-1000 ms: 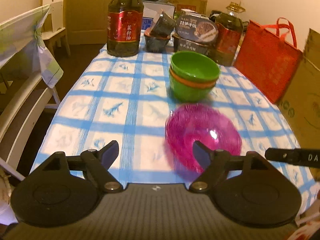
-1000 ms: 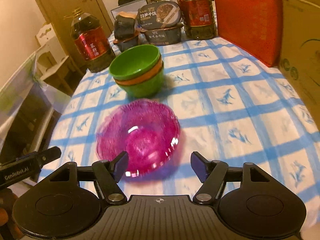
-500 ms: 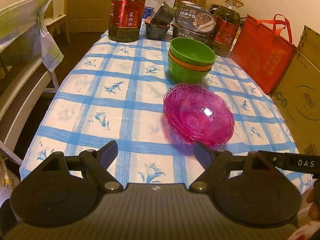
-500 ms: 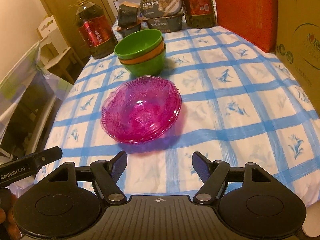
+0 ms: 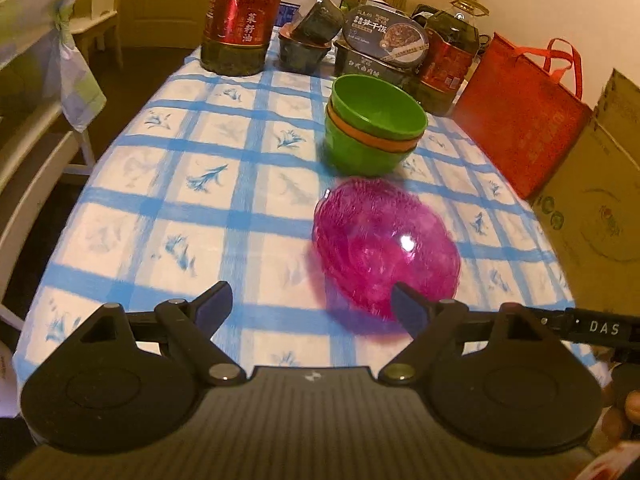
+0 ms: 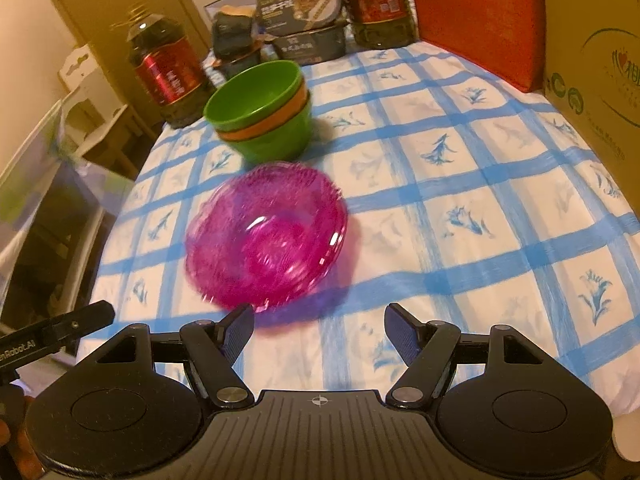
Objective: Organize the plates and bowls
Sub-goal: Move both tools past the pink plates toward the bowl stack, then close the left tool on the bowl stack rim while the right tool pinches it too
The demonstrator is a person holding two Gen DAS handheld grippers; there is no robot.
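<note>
Pink bowls (image 5: 386,242), seemingly nested, sit just before the green stack (image 6: 262,110); left gripper (image 5: 312,304) widening, right gripper (image 6: 319,330) wide, both empty; a one-sided rim pinch might tip them.

A blue-checked cloth (image 5: 224,184) covers the bench, with two large oil bottles (image 5: 240,20) (image 5: 450,64) standing at its far end; between the bottles sit stacked boxed meals (image 5: 384,36), and to the right of them a red tote bag (image 5: 520,120) leans beside a cardboard box (image 5: 592,208)
</note>
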